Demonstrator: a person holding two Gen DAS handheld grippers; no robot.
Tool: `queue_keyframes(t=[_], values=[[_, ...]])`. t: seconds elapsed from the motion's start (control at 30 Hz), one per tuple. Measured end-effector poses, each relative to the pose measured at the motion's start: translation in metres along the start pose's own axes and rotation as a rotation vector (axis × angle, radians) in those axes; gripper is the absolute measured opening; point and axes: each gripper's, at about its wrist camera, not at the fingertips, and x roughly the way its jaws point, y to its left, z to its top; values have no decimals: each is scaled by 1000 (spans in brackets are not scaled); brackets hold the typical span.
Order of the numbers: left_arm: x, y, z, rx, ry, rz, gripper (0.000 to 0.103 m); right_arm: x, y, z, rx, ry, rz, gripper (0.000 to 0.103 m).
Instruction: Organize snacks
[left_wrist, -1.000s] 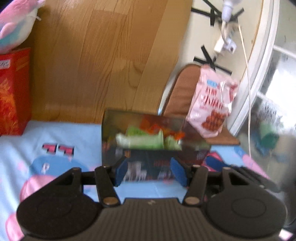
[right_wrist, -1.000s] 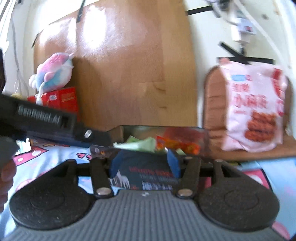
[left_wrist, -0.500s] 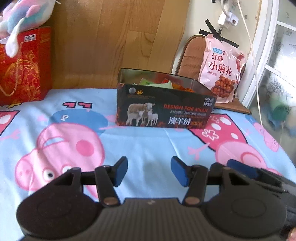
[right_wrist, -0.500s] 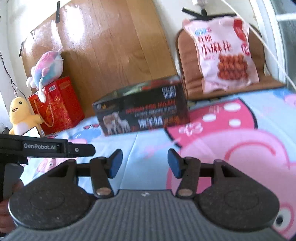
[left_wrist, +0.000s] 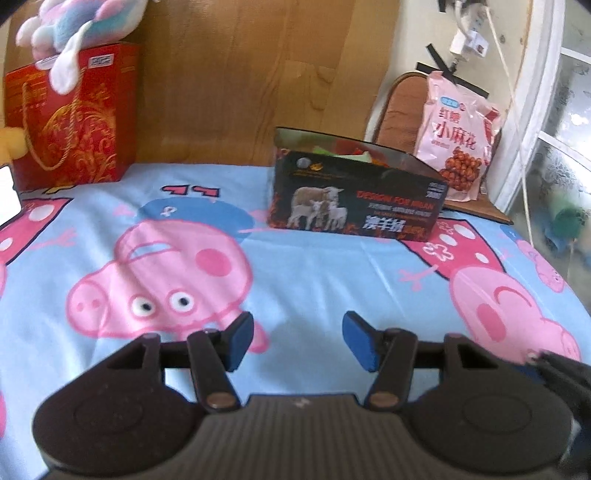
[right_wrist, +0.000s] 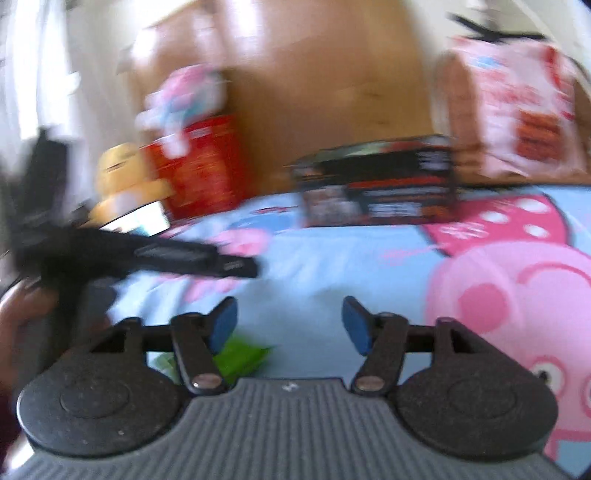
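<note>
A black box with sheep pictures (left_wrist: 354, 206) stands at the back of the blue cartoon-pig cloth, with green and orange snack packets showing above its rim (left_wrist: 351, 152). It also shows blurred in the right wrist view (right_wrist: 380, 188). My left gripper (left_wrist: 297, 339) is open and empty, low over the cloth, well in front of the box. My right gripper (right_wrist: 290, 326) is open and empty; a green snack packet (right_wrist: 240, 358) lies on the cloth just under its left finger. The left gripper's body (right_wrist: 147, 258) shows at the left of the right wrist view.
A pink snack bag (left_wrist: 458, 133) leans on a brown chair back at the back right. A red gift bag (left_wrist: 74, 118) with a plush toy (left_wrist: 81, 22) on top stands at the back left. A yellow plush (right_wrist: 122, 173) sits beside it. A wooden panel forms the back wall.
Both grippers have pulled back from the box toward the front of the cloth. The right view has swung left and down, bringing a green packet into view.
</note>
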Motion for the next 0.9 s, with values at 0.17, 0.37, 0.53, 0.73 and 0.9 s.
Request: queue_keyframes(t=[0.17,0.37,0.53,0.73,0.9], values=[[3,12,-2,-36,15,13,55,1,39,-15,-236,63,66,86],[4,14,-6,-37,20,16,56,12,23,-8,-135,29,-145,73],[5,16,-6,-57,16,-3,59,1,-5,-2,-28,-16,-197,74],[1,18,-5,-95,40,-81,59,5,8,-7,-91,7,-157,74],[-10,19,-15,-112,66,-132,58,13,18,-8,-154,50,-121,74]])
